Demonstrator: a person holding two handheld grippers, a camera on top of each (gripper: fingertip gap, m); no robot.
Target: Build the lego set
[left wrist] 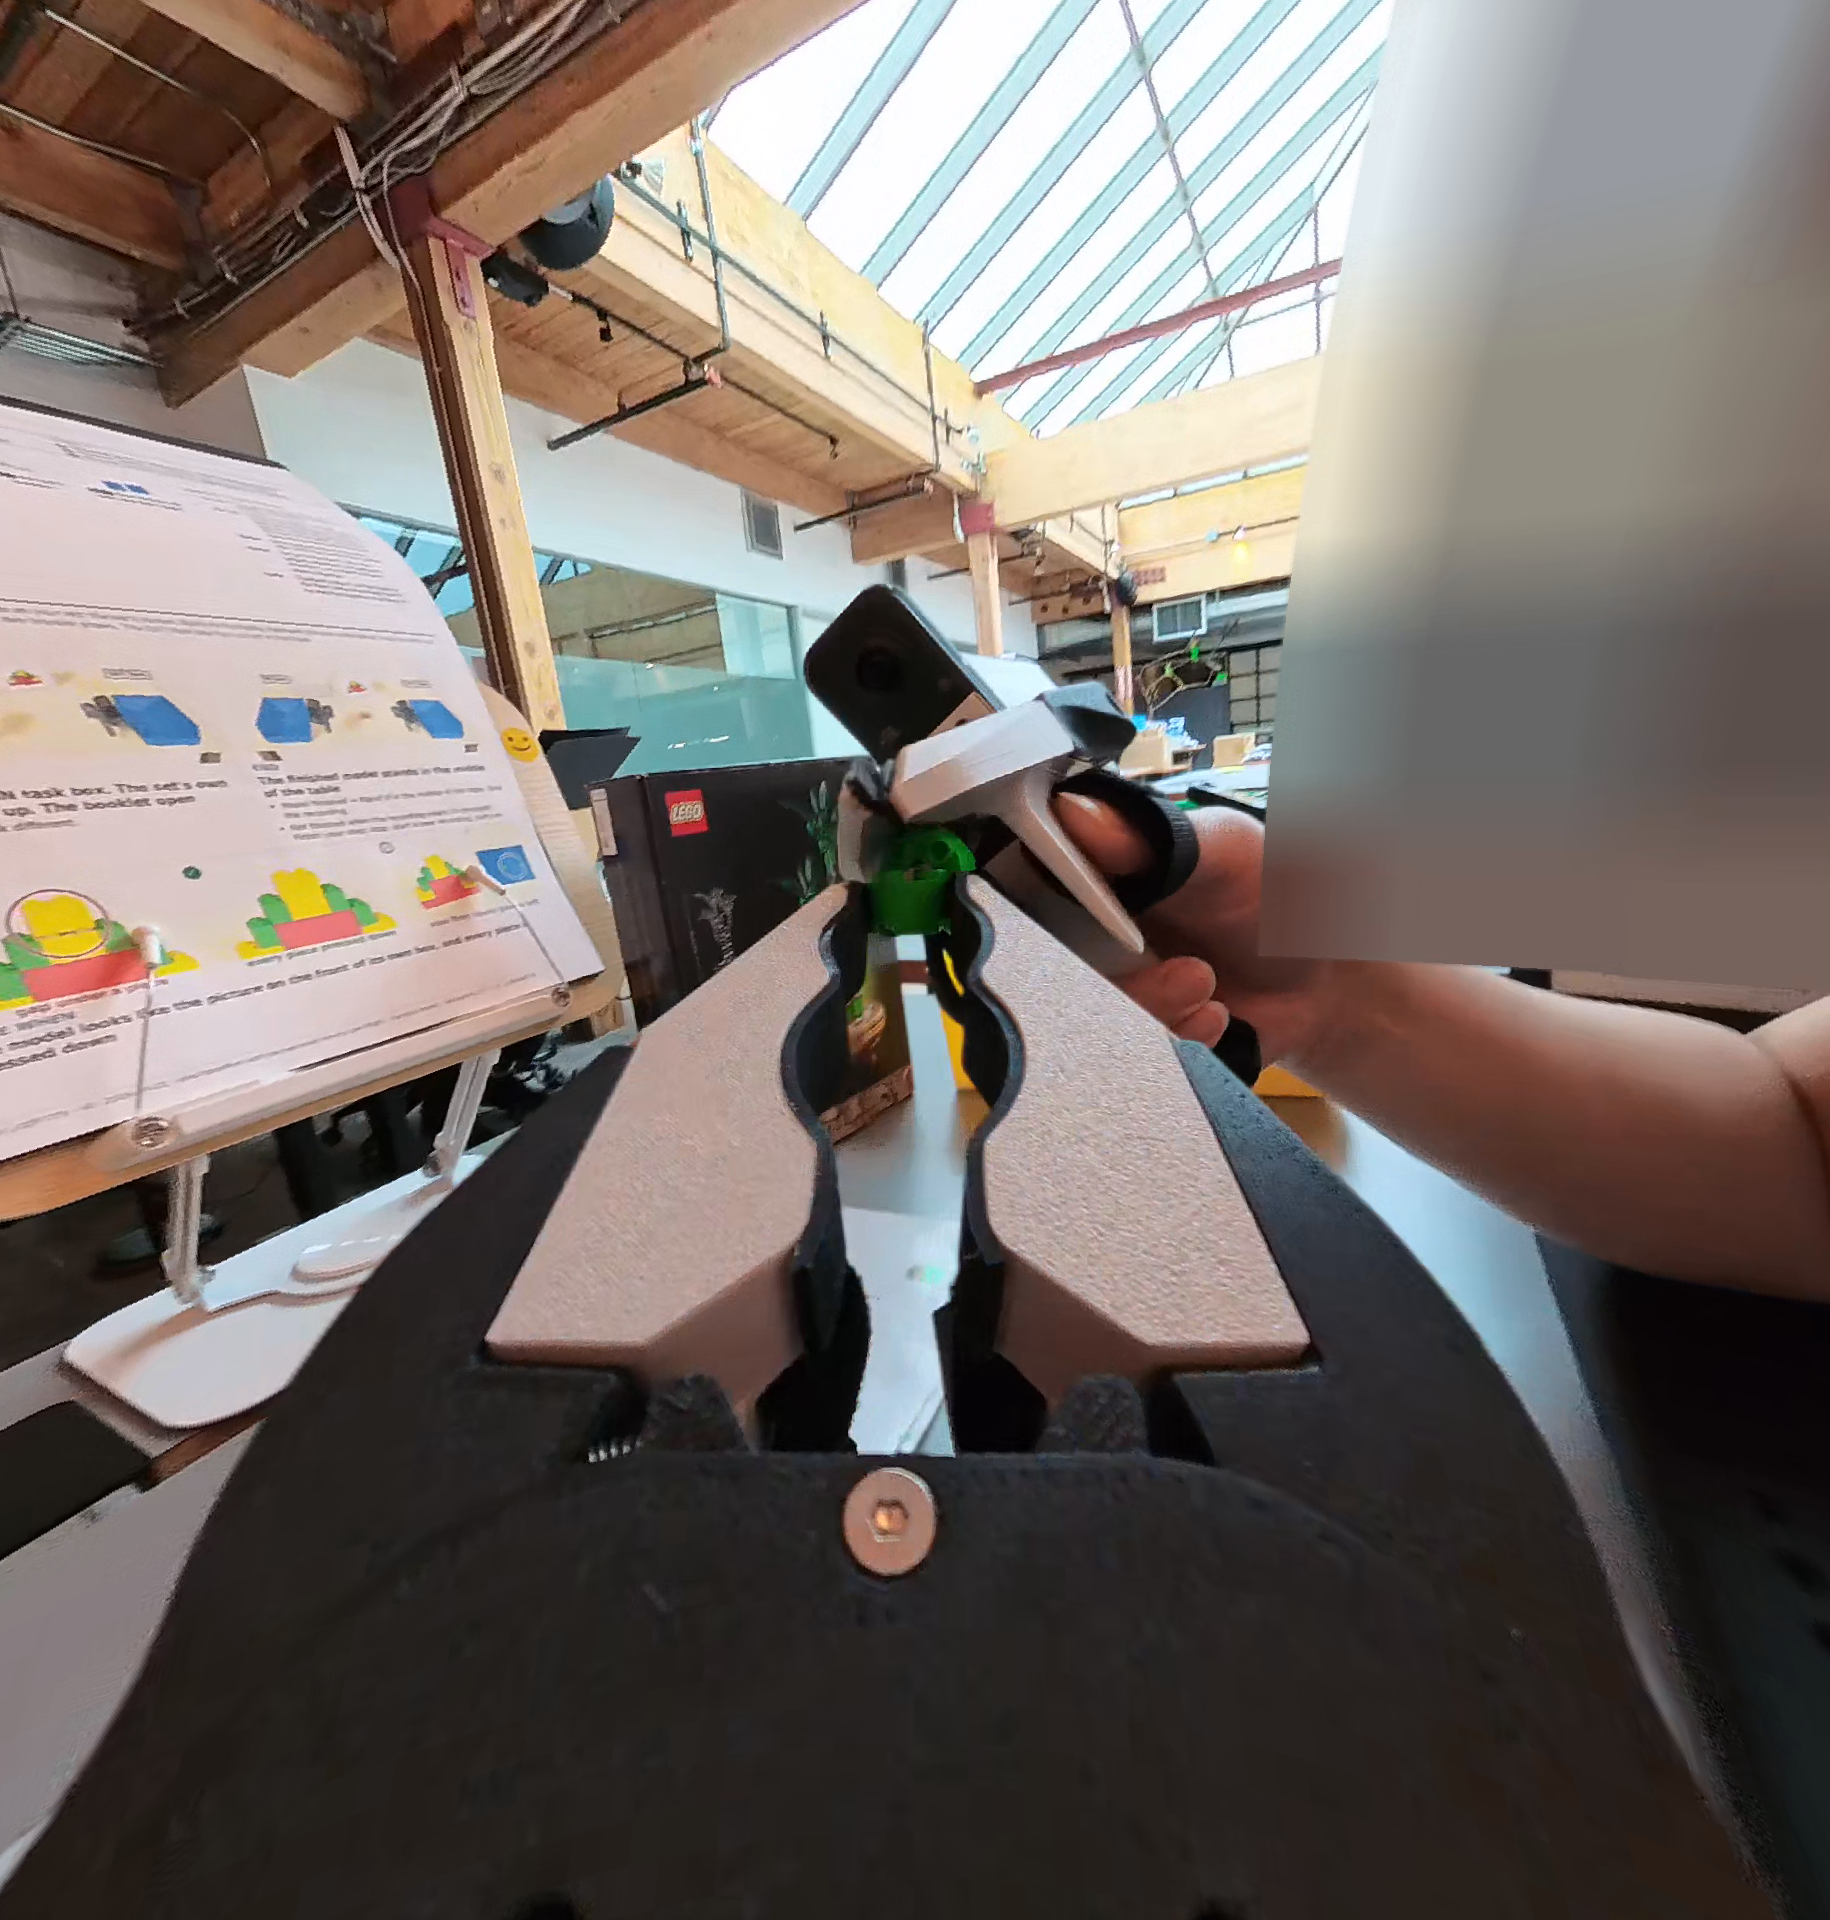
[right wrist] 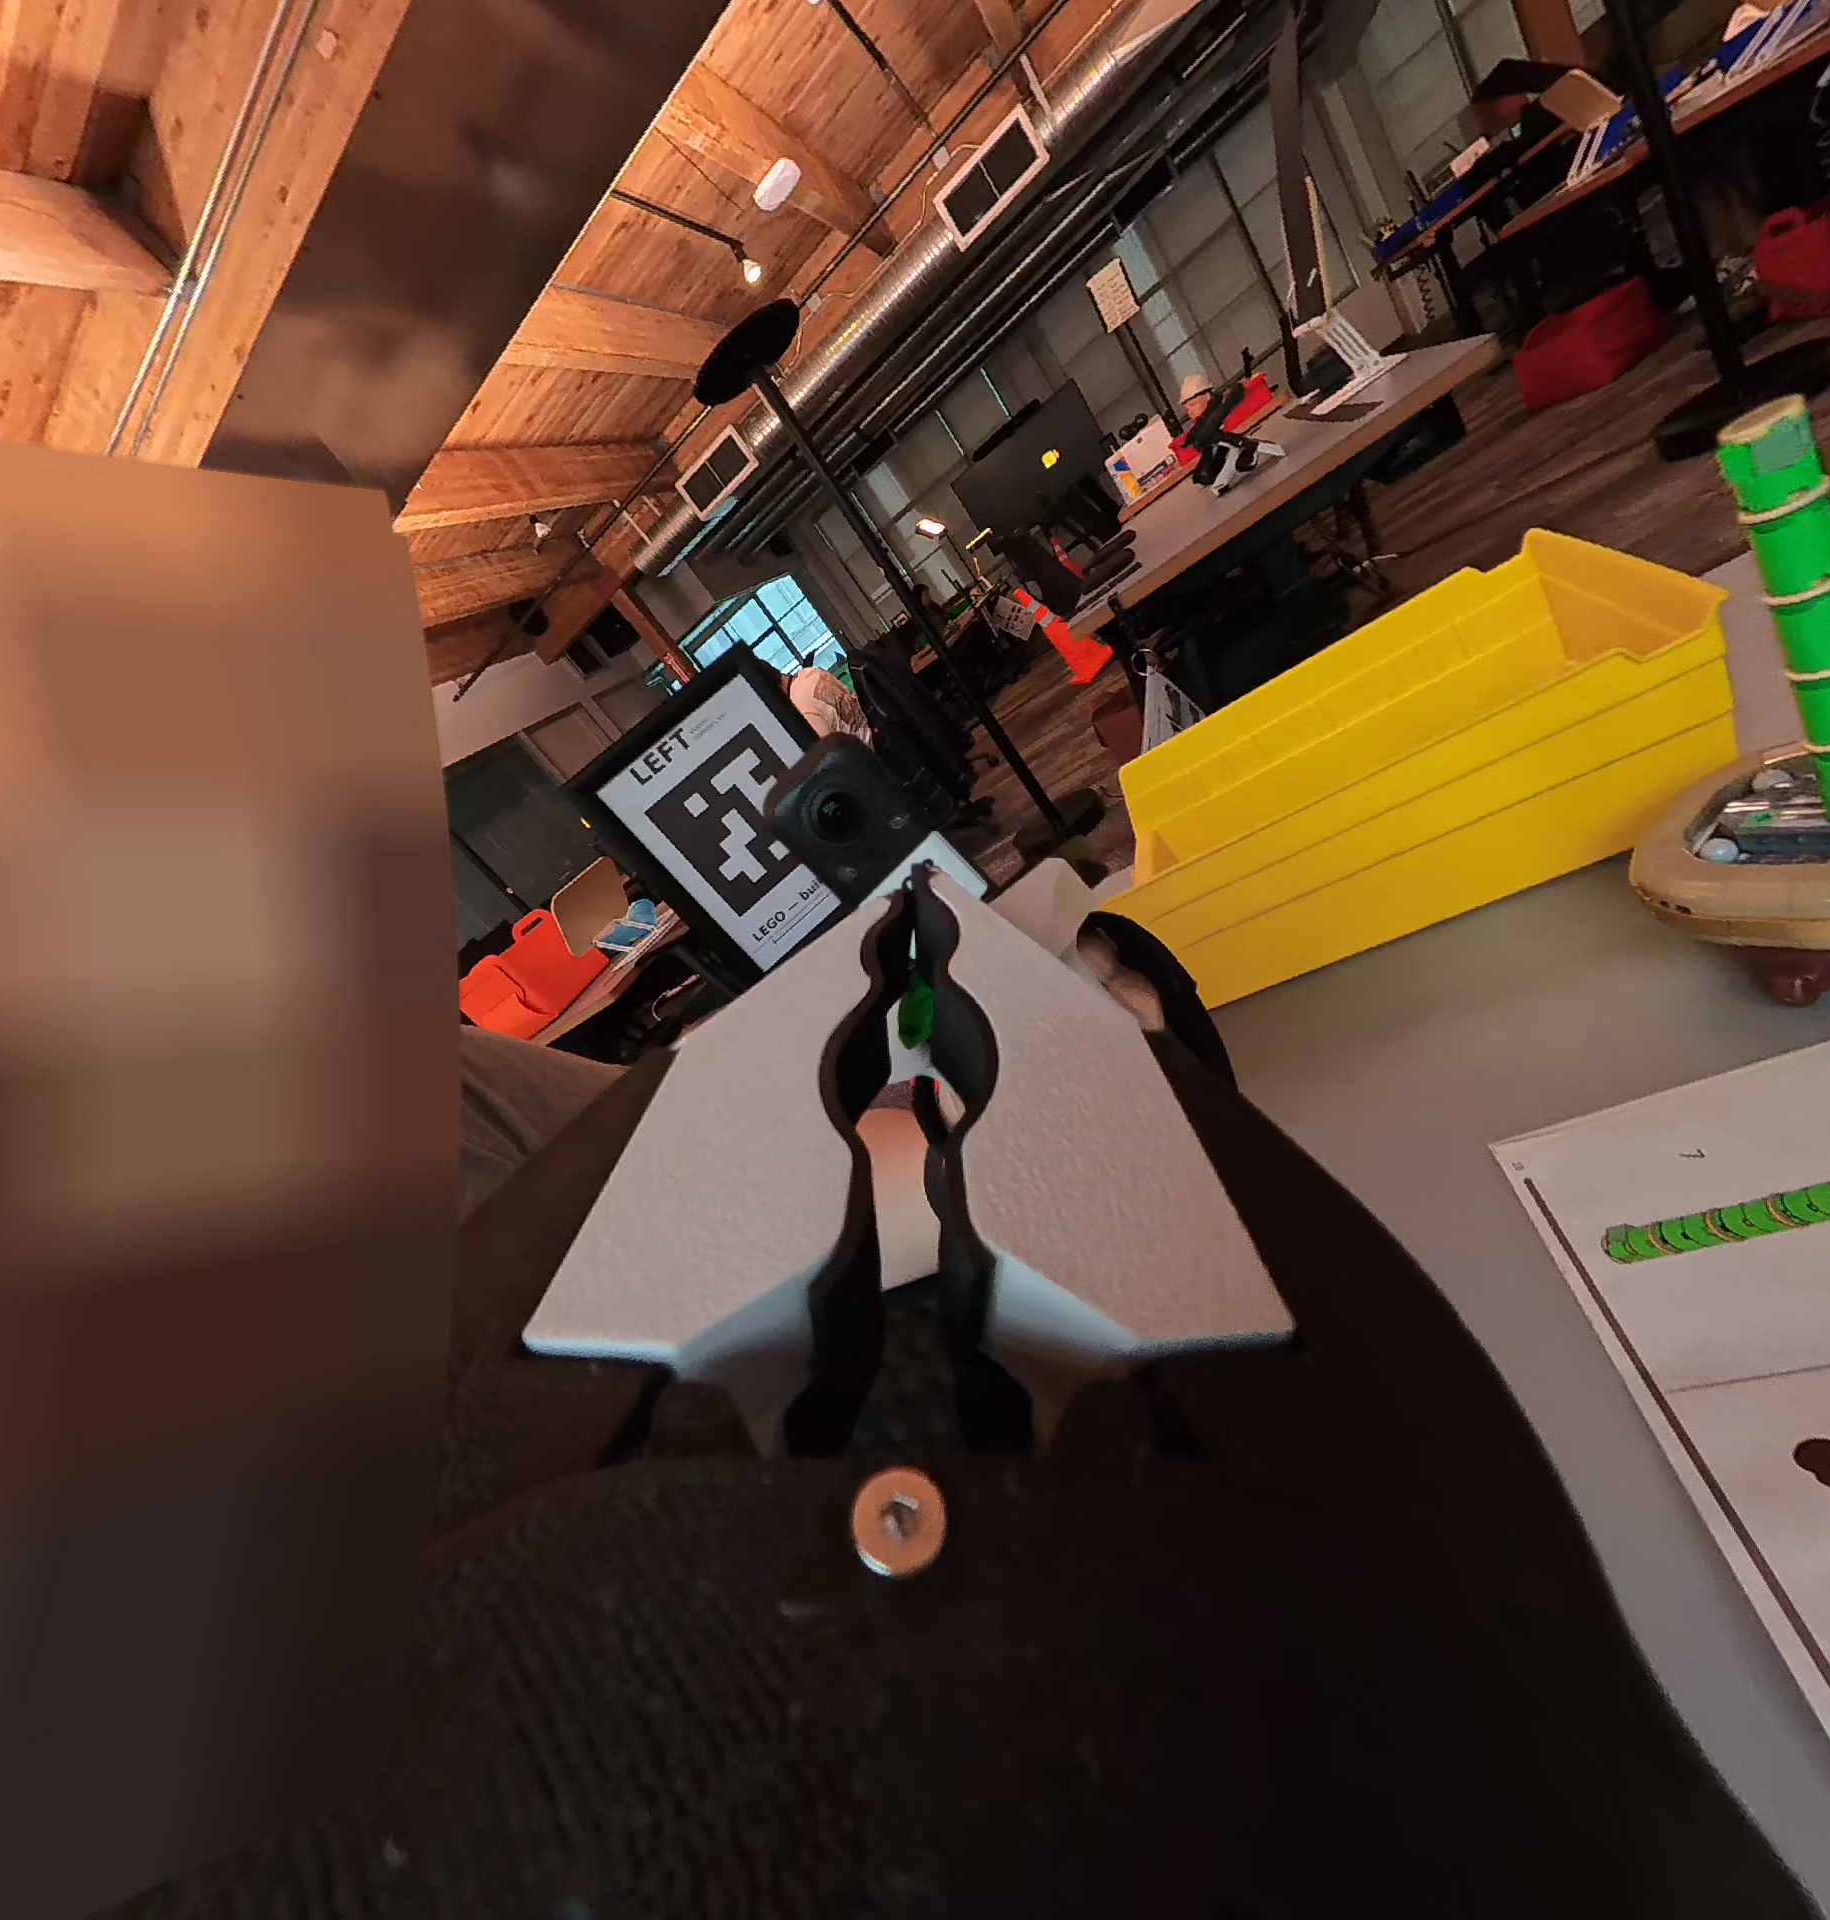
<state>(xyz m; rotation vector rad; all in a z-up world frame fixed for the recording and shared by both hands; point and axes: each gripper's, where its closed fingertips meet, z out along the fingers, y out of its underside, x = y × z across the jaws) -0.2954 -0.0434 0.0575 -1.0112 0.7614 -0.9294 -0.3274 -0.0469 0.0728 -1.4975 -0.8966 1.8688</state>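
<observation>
1. A grey table [right wrist: 1410,1049] is carrying everything in the right wrist view.
2. Stacked yellow bins [right wrist: 1430,748] are sitting on it toward the far edge.
3. A tan dish-shaped base [right wrist: 1763,883] on dark red feet is resting near the bins, with an upright green segmented stalk [right wrist: 1810,634] rising from it (tan cap at the top).
4. A printed instruction sheet [right wrist: 1721,1299] is lying flat on the near right of the table.
5. In the left wrist view, a white stand [left wrist: 215,1340] is propping a tilted page [left wrist: 225,748], and a black set box [left wrist: 724,883] is standing upright behind.
</observation>
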